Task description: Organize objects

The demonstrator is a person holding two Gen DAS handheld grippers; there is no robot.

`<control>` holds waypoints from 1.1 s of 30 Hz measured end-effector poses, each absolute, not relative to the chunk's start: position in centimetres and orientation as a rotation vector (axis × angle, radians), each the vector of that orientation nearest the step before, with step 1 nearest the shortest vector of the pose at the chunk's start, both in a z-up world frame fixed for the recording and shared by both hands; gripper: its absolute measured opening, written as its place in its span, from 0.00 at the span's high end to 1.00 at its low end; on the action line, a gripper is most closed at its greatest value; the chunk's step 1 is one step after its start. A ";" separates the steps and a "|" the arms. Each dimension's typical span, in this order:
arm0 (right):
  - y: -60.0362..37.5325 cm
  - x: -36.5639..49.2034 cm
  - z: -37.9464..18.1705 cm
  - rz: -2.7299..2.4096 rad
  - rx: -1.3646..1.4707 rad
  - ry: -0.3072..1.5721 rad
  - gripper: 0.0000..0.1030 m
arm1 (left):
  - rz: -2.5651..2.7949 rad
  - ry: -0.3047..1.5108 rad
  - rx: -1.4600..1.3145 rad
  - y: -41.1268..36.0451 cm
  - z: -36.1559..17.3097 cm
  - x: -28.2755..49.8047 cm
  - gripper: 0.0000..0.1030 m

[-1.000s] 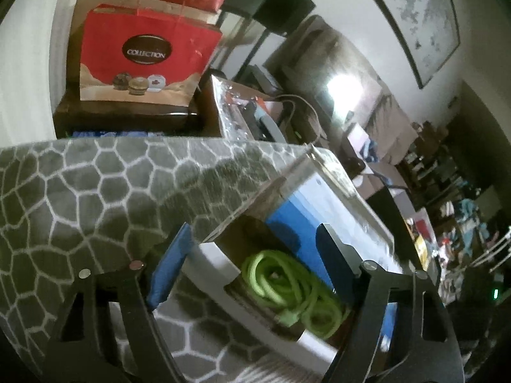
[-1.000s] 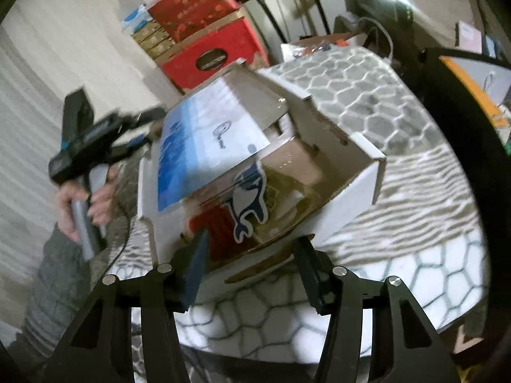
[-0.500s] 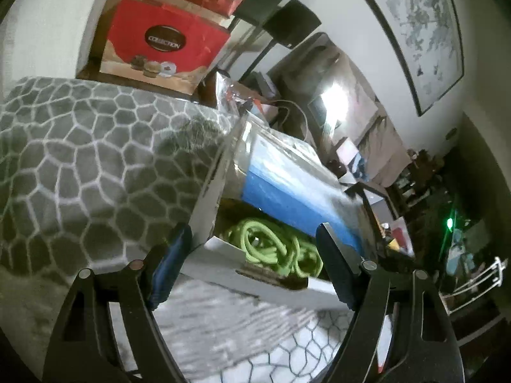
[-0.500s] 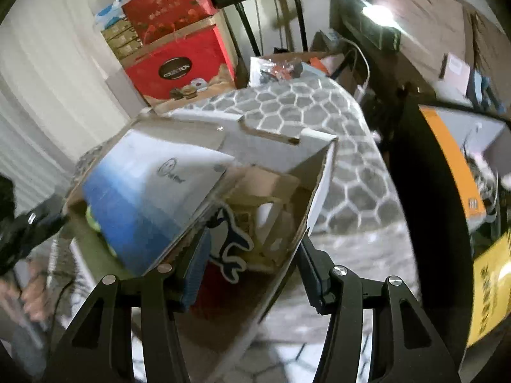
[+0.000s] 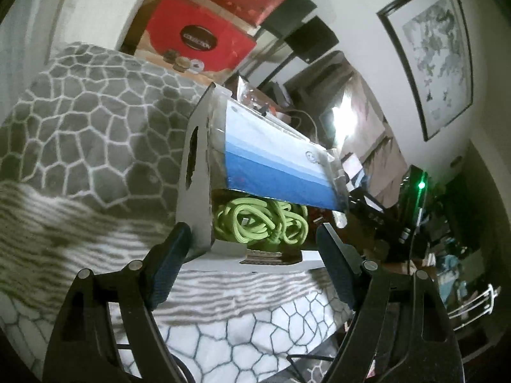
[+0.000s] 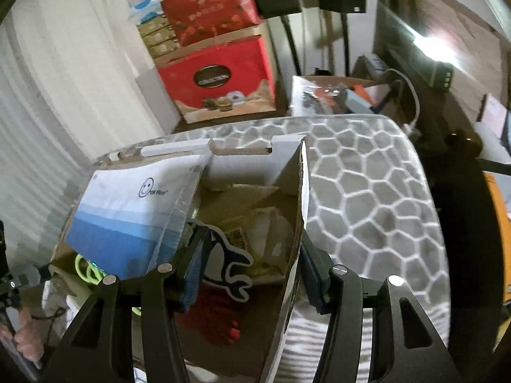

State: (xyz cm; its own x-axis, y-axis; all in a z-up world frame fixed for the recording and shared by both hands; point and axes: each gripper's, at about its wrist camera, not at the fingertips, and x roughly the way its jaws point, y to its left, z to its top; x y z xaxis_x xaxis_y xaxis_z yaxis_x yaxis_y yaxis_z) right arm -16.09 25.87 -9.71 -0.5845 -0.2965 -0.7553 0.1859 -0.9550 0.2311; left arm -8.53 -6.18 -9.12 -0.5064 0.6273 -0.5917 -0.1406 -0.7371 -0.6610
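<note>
Partly hidden under a blue-white pouch [image 5: 274,159], green cord [image 5: 258,220] lies in the cardboard box [image 6: 287,223]; right gripper [image 6: 252,274] straddles its wall unclamped, left gripper [image 5: 252,268] gapes before it.

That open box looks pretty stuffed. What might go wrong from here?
The blue-and-white plastic pouch leans across the top of the white cardboard box rather than lying flat, so it may slide out if the box is jostled. The coiled lime-green cord sits right at one open end and might snag or spill. The right tool straddles the box's side wall, and closing there may bend it.
</note>
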 end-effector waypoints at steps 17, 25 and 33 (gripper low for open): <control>26.0 -13.2 -8.8 -2.591 1.192 -0.138 0.36 | 2.225 -0.860 -1.201 -8.2 -10.1 -8.1 0.25; 27.3 -13.5 -8.3 -2.598 1.274 -0.293 0.36 | 2.273 -0.788 -1.206 -7.5 -9.7 -7.7 0.25; 26.1 -13.7 -8.7 -2.638 1.345 -0.240 0.36 | 2.301 -0.749 -1.220 -7.7 -9.5 -7.5 0.25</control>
